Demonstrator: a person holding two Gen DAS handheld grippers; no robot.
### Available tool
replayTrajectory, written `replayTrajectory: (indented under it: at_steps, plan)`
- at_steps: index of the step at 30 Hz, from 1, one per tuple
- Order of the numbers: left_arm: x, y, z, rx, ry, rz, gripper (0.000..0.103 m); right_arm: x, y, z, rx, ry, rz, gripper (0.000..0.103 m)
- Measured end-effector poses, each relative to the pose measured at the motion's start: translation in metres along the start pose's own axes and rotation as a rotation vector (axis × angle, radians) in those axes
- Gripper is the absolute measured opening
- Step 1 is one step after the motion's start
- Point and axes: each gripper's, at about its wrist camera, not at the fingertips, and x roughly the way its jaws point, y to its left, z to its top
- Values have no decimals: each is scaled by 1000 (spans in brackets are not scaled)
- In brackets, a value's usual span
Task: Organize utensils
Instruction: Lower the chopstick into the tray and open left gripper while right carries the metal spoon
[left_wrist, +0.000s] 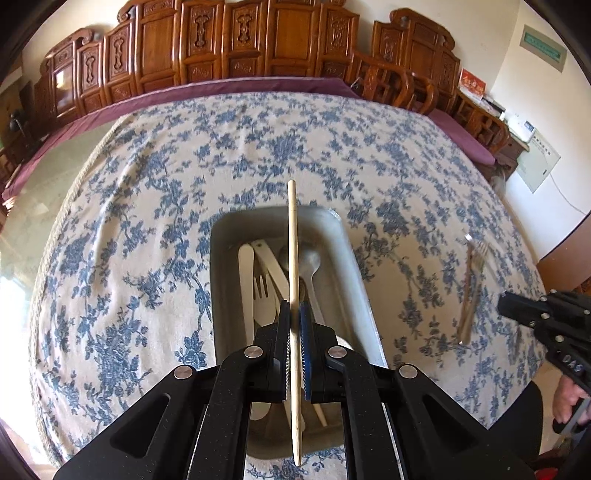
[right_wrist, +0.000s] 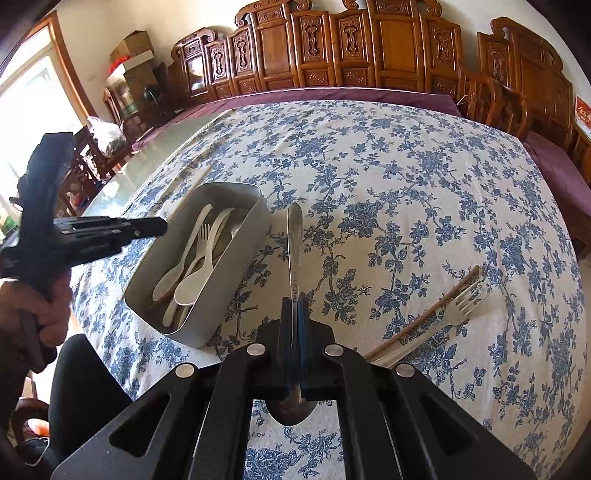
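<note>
Bin (left_wrist: 221, 258) already holds pale spoons, forks. Your left tongs (left_wrist: 294, 321) clamp chopstick (left_wrist: 292, 236) above bin; right tongs (right_wrist: 294, 314) pinch steel spoon (right_wrist: 294, 236) beside it. Fork (right_wrist: 461, 306) and second chopstick (right_wrist: 424, 317) wait on counter, well right of bin.

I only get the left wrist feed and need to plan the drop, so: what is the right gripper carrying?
Observer: The right gripper is shut on a metal spoon, bowl end toward the camera.
Operator: Where is it relative to the tray?
Observer: Beside the grey tray, over the tablecloth, not above it.
Operator: What's still loose on the cloth?
Observer: A pale fork lying against a chopstick, off to the spoon's right.
</note>
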Motion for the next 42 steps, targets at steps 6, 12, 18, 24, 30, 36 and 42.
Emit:
replayTrajectory:
  at_steps: [6, 12, 18, 24, 30, 36, 42]
  plan:
    - [25, 1, -6, -3, 44, 6, 4, 5, -3, 0, 2, 13, 5, 4]
    - [40, 6, -7, -19, 72, 14, 4, 9, -1, 3, -2, 17, 12, 4]
    - [36, 9, -9, -23, 69, 26, 9, 12, 10, 10, -16, 15, 25, 4]
    - [9, 15, -14, -28, 27, 38, 13, 14, 32, 18, -41, 4, 48, 4]
    - [-24, 28, -20, -44, -19, 50, 16, 18, 60, 31, -74, 0, 77, 4]
    - [-50, 45, -27, -66, -56, 68, 20, 28, 90, 41, -101, 4, 105, 4]
    - [-67, 61, -32, -83, -77, 83, 20, 42, 111, 51, -106, 20, 131, 4]
